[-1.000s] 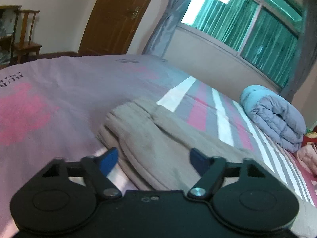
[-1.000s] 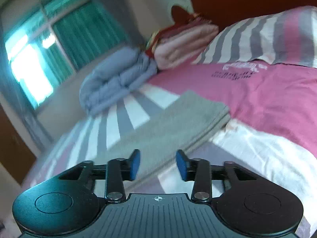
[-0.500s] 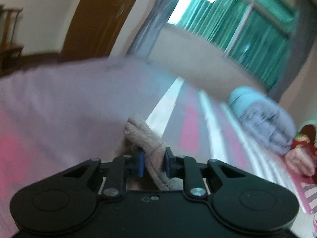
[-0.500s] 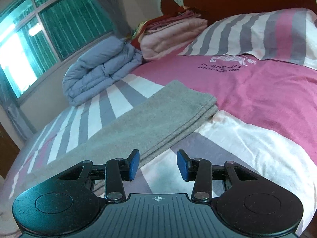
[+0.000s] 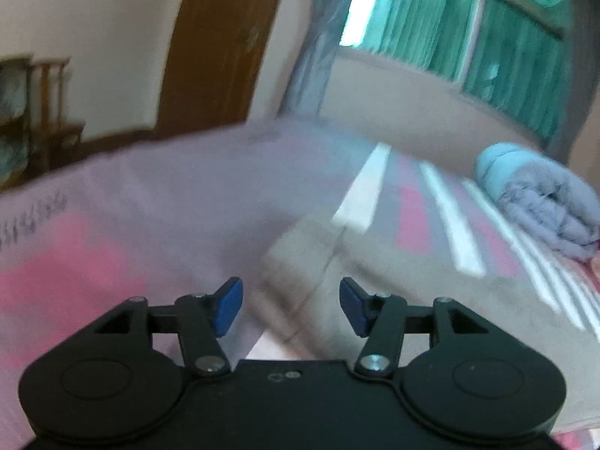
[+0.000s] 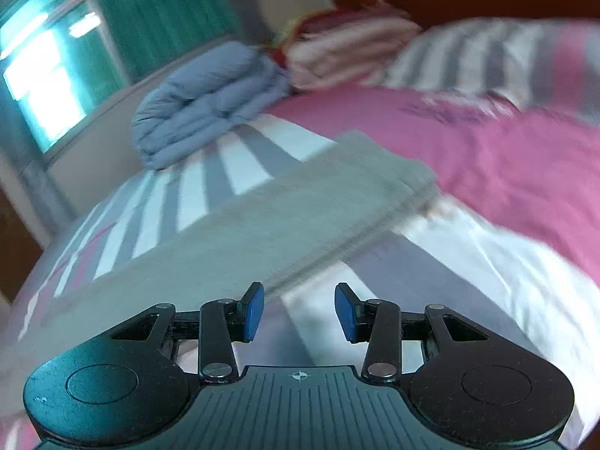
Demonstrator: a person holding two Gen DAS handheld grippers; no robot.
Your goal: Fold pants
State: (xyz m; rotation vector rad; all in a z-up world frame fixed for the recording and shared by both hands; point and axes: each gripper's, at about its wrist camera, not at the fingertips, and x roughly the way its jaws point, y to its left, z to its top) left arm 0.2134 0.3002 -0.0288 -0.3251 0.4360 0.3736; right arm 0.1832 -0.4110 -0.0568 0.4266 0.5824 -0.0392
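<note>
The grey-beige pants (image 5: pixel 393 281) lie flat on the bed, folded lengthwise into a long strip. In the left wrist view their waist end (image 5: pixel 300 255) lies just ahead of my left gripper (image 5: pixel 290 307), which is open and empty above it. In the right wrist view the pants (image 6: pixel 262 225) stretch from lower left to the leg ends (image 6: pixel 405 176) at the upper right. My right gripper (image 6: pixel 298 313) is open and empty, hovering by the strip's near edge. Both views are motion-blurred.
The bed has a pink, grey and white striped cover (image 6: pixel 487 262). A folded blue-grey duvet (image 6: pixel 210 101) lies by the window wall, also in the left wrist view (image 5: pixel 543 202). Folded pink blankets (image 6: pixel 345 52) and a striped pillow (image 6: pixel 487 56) sit at the headboard. A wooden door (image 5: pixel 217 48) and chair (image 5: pixel 48 112) stand beyond the bed.
My left gripper was shut on the waist end half a second ago; now it is open and the pants lie flat. The right gripper stayed open and shifted slightly.
</note>
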